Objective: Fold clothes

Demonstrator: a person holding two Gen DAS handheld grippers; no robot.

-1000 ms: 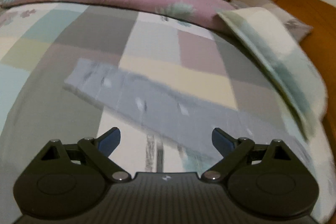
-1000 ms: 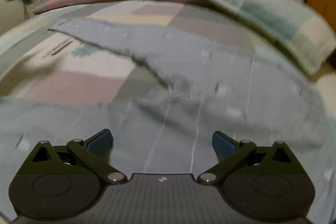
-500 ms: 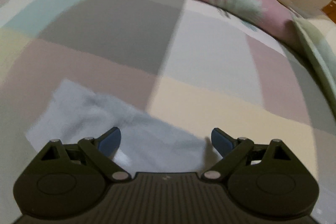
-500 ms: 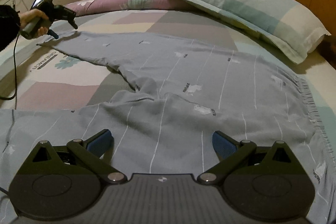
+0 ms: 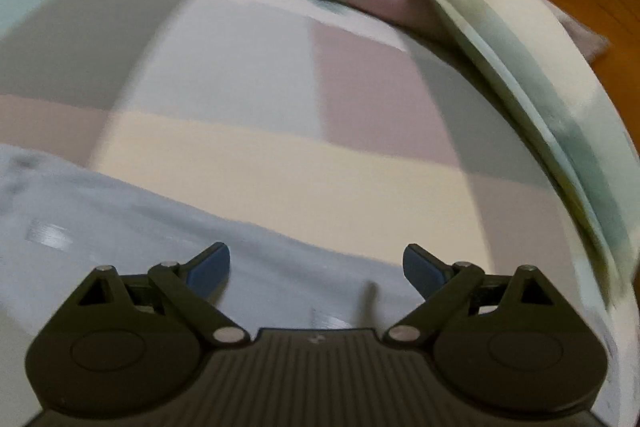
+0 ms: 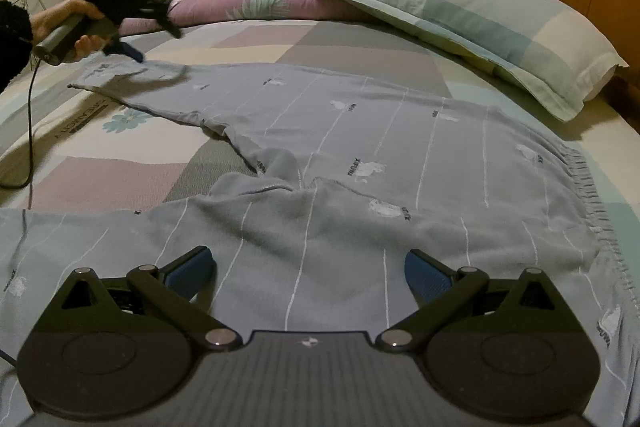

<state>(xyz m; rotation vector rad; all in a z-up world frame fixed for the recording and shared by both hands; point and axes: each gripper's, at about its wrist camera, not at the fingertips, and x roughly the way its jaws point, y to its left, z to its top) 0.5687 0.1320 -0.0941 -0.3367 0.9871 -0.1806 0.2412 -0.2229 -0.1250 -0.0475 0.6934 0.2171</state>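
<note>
With both jaws spread wide and empty, I judged the left gripper [image 5: 316, 269] should pinch the trousers [image 6: 360, 155] squarely at the far leg's hem.

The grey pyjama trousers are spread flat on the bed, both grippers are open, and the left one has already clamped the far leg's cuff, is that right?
Not quite. The left gripper hovers open over the far leg's cuff of the grey pyjama trousers; the right wrist view shows nothing clamped. The right gripper is open, and the trousers lie spread on the bed.
</note>
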